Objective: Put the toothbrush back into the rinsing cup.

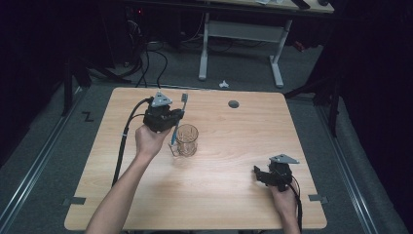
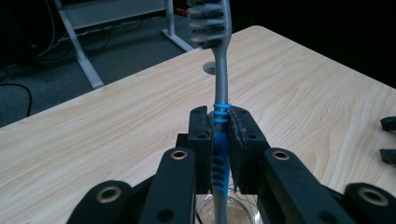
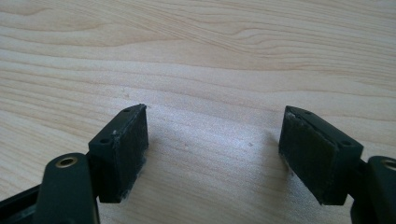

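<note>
Toothbrush (image 2: pixel 221 84): pinched upright in left gripper (image 1: pixel 170 117), lower end at the glass cup (image 1: pixel 187 140) mid-table, apparently not yet released. Right gripper (image 3: pixel 212 149): spread, empty, resting near the table (image 1: pixel 234 195)'s front right corner.

your forearms are bare, no sleeves. both grippers are chunky black things: the left gripper (image 1: pixel 171 118) and right gripper (image 1: pixel 259 175) each carry a grey three-cornered plate on top, brass-ringed screw holes along the arms, worn dark pads (image 3: pixel 310 150), and a black cable trailing back.
</note>
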The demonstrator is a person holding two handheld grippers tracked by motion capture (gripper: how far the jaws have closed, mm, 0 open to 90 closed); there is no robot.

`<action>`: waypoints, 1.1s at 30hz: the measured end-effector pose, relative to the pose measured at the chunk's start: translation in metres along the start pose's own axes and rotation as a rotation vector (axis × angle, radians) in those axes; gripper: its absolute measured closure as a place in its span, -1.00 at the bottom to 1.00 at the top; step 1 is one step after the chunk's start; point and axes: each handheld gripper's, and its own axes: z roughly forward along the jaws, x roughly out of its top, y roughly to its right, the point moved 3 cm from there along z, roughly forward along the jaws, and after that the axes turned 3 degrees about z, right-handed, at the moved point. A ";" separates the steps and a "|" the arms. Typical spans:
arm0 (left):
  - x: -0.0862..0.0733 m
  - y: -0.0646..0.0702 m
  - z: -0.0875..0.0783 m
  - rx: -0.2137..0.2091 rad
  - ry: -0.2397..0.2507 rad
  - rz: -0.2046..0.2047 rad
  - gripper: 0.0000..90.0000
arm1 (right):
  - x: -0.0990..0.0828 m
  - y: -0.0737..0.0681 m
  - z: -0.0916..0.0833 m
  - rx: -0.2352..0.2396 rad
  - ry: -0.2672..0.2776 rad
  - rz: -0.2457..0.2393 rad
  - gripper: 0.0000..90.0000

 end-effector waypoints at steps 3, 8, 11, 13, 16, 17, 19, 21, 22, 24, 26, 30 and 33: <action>-0.001 -0.002 -0.001 -0.002 -0.002 -0.006 0.78 | 0.000 0.000 0.000 0.000 0.000 0.000 -0.46; -0.003 -0.002 -0.002 -0.006 -0.017 0.005 0.77 | 0.000 0.000 0.000 0.000 0.000 0.000 -0.46; -0.004 -0.001 -0.002 -0.011 -0.024 0.007 0.77 | 0.000 0.000 0.000 0.000 0.000 0.000 -0.46; -0.004 -0.001 -0.003 -0.016 -0.030 0.009 0.77 | 0.000 0.000 0.000 0.000 0.000 0.000 -0.46; -0.005 0.000 -0.003 -0.021 -0.035 0.007 0.77 | 0.000 0.000 0.000 0.000 0.000 0.000 -0.46; -0.005 0.001 -0.004 -0.023 -0.039 0.009 0.77 | 0.000 0.000 0.000 0.000 0.000 0.000 -0.46; -0.005 0.001 -0.005 -0.026 -0.043 0.009 0.77 | 0.000 0.000 0.000 0.000 0.000 0.000 -0.46; -0.006 0.001 -0.005 -0.028 -0.049 0.009 0.77 | 0.000 0.000 0.000 0.000 0.000 0.000 -0.46; -0.006 0.001 -0.006 -0.031 -0.052 0.008 0.77 | 0.000 0.000 0.000 0.000 0.000 0.000 -0.46; -0.007 0.002 -0.006 -0.033 -0.057 0.006 0.77 | 0.000 0.000 0.000 0.000 0.000 0.000 -0.46; -0.007 0.001 -0.007 -0.034 -0.060 0.005 0.77 | 0.000 0.000 0.000 0.000 0.000 0.000 -0.46; -0.010 0.001 -0.008 -0.039 -0.070 -0.003 0.77 | 0.000 0.000 0.000 0.000 0.000 0.000 -0.46; -0.011 0.001 -0.008 -0.040 -0.077 0.002 0.77 | 0.000 0.000 0.000 0.000 0.000 0.000 -0.46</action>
